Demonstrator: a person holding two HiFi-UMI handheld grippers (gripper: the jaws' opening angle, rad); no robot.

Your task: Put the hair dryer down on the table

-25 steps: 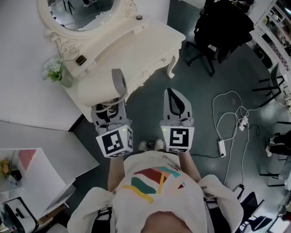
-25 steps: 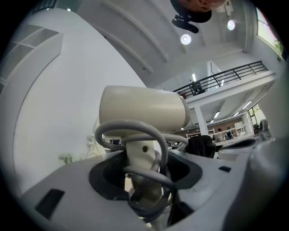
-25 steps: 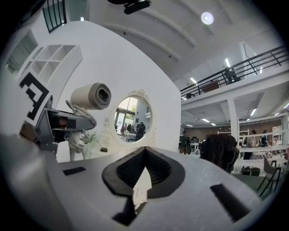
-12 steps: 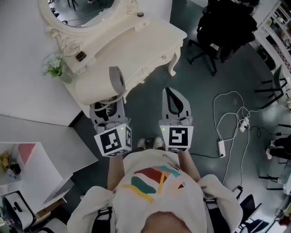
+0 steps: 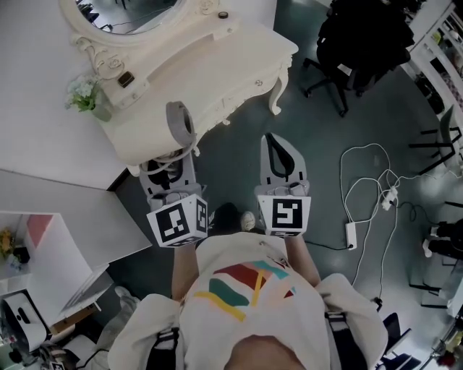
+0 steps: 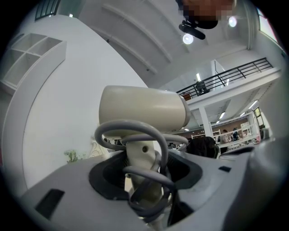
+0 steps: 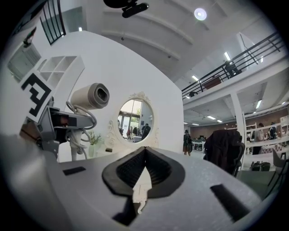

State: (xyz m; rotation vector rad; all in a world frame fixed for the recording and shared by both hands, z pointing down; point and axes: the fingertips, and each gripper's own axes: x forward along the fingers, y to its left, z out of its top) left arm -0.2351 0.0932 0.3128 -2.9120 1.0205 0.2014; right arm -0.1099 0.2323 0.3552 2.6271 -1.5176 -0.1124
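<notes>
Standing upright in the left gripper (image 5: 171, 168), the hair dryer (image 5: 181, 124) is clamped by its handle, grey cord (image 6: 135, 135) looped round it, barrel over the dressing table (image 5: 239, 50) front edge; the right gripper (image 5: 275, 144) is closed, empty; letting go so near that edge could tip it to the floor; since a second ago it has edged slightly left.

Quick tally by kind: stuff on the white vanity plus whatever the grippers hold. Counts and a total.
Hair dryer: 1, held in the left gripper
Vase of flowers: 1
Small dark box: 1
Small round dark item: 1
Oval mirror: 1
Total: 5
</notes>
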